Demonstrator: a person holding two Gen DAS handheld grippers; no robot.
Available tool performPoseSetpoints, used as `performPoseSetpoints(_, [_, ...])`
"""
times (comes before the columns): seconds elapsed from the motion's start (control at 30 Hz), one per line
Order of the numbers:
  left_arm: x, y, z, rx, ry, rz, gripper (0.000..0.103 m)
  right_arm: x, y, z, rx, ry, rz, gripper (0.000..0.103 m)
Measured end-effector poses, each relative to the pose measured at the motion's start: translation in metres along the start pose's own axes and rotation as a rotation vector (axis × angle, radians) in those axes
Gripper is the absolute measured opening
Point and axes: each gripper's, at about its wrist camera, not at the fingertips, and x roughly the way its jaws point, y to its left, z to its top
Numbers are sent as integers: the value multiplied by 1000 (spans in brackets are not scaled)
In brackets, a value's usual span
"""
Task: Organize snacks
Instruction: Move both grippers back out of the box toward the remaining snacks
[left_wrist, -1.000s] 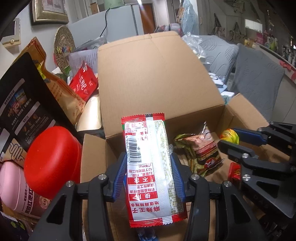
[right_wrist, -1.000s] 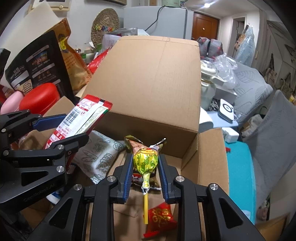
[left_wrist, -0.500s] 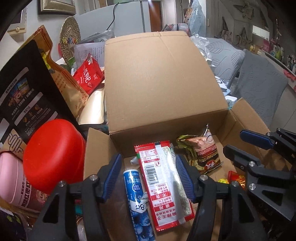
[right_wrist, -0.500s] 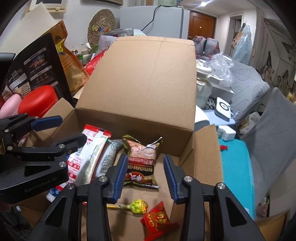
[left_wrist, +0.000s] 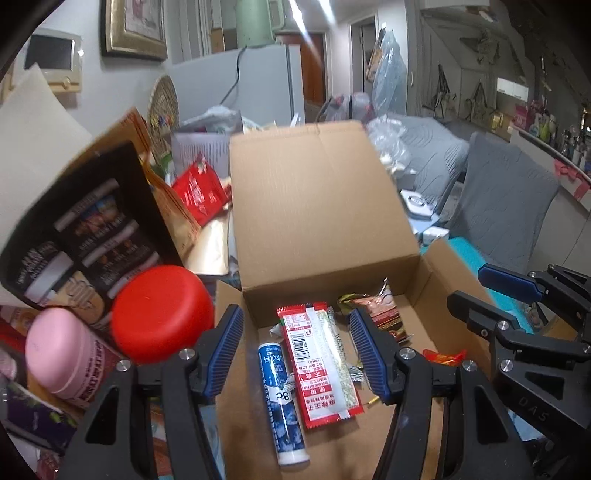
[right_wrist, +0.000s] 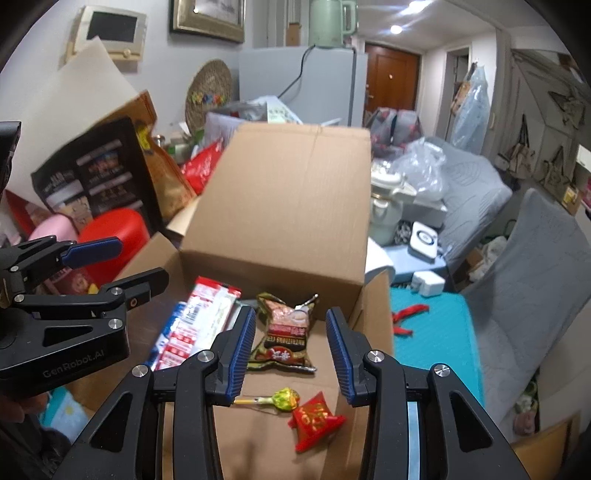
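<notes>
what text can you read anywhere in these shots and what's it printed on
"GenRobot.AI": side of the left gripper, seen from the right wrist.
"DAS": body of the right gripper, seen from the left wrist.
"8c": blue tube in the cardboard box.
Red and white packet: barcode and Chinese print, too small to read.
Brown snack bag, red candy, black pouch: print blurred.

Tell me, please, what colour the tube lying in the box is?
Blue with a white cap, clearest in the left wrist view.

Red-and-white snack packet (left_wrist: 319, 363) lies flat in the open cardboard box (left_wrist: 317, 206), blue tube (left_wrist: 282, 397) beside it; yellow lollipop (right_wrist: 282, 398) rests near a red candy (right_wrist: 316, 421).
</notes>
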Motion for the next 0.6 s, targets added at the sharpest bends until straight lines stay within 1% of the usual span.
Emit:
performPoseSetpoints(0.27, [-55, -5, -3, 8, -75, -13, 60, -49, 9, 0, -3, -69, -20, 40])
performPoseSetpoints(0.47, [-91, -10, -9, 16, -121, -31, 60, -87, 17, -8, -16, -113, -43, 40])
performPoseSetpoints(0.53, [-101, -11, -13, 16, -135, -37, 60, -99, 18, -11, -16, -127, -49, 44])
performPoseSetpoints(0.6, [-114, -13, -17, 21, -151, -44, 60, -111, 22, -15, -22, -141, -56, 45])
